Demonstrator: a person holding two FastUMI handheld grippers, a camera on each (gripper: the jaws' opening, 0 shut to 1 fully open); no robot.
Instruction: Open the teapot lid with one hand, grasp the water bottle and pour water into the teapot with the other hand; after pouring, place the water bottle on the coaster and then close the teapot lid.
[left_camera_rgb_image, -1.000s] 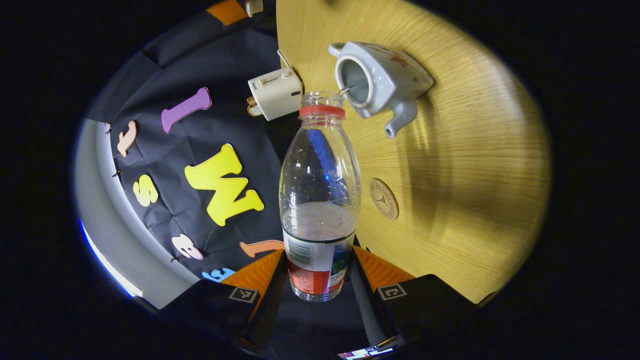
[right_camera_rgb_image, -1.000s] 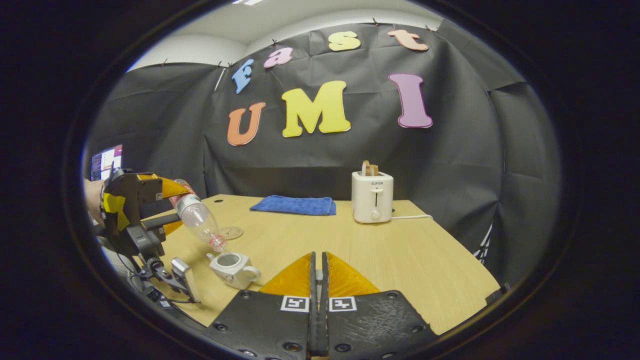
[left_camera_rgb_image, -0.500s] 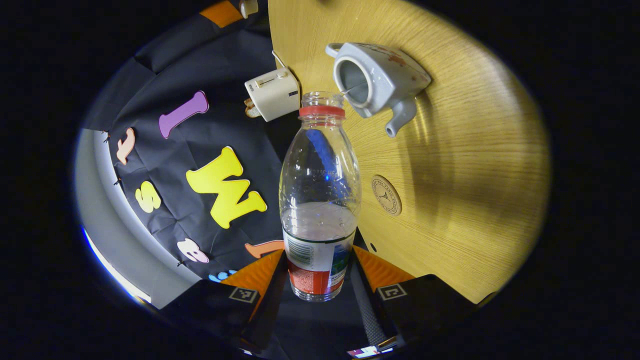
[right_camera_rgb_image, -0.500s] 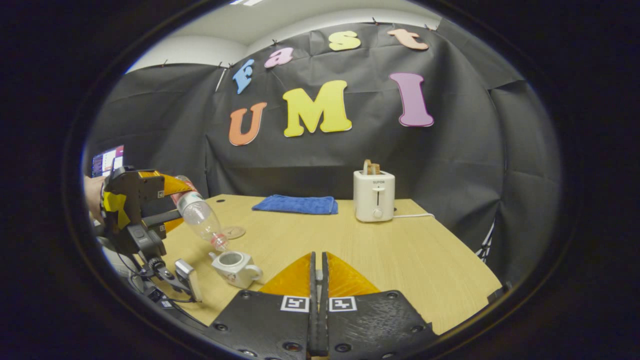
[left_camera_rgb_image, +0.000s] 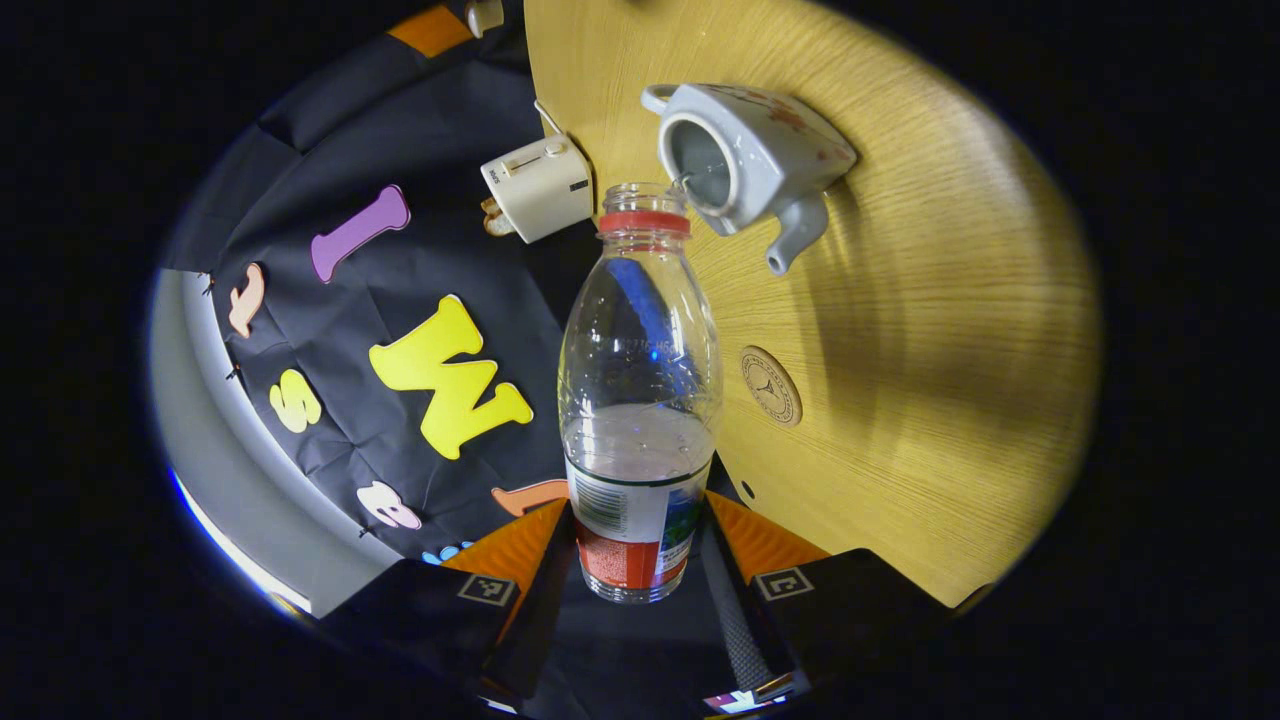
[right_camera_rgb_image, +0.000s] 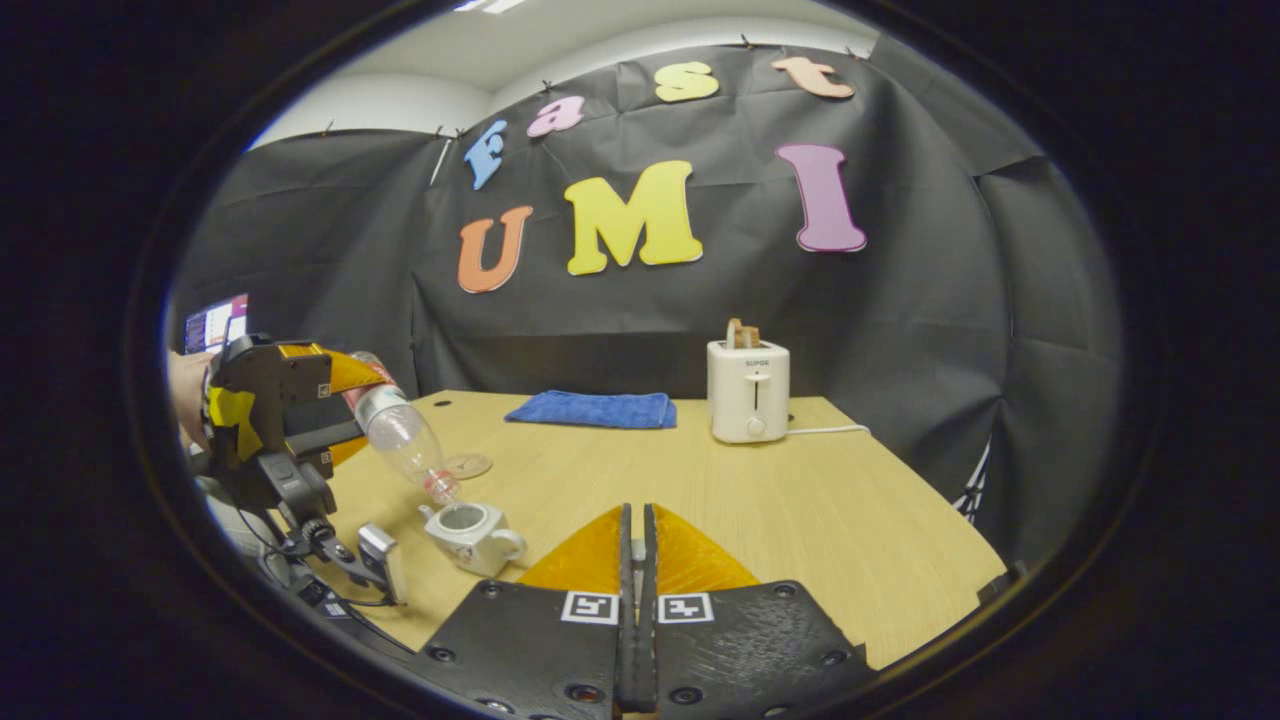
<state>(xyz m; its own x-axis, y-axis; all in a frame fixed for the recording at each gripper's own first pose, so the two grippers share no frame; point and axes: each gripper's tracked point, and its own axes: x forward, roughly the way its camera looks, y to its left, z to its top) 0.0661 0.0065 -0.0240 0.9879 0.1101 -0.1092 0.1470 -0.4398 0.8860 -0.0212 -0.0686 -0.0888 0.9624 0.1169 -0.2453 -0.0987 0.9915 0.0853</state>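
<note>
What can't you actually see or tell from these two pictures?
- Teapot lid: right gripper is closed; whatever its fingers pinch is hidden between them.
- Water level inside the teapot: left gripper view, its wall hides the bottom.
- Coaster emblem: too small.
- Water bottle in right gripper view: stream too small to see.

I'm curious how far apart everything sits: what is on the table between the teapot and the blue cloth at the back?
In the right gripper view, the round coaster lies between the teapot and the blue cloth.

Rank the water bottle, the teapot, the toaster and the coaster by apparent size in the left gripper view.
1. Water bottle, though it is nearest the camera.
2. Teapot.
3. Toaster.
4. Coaster.
</note>
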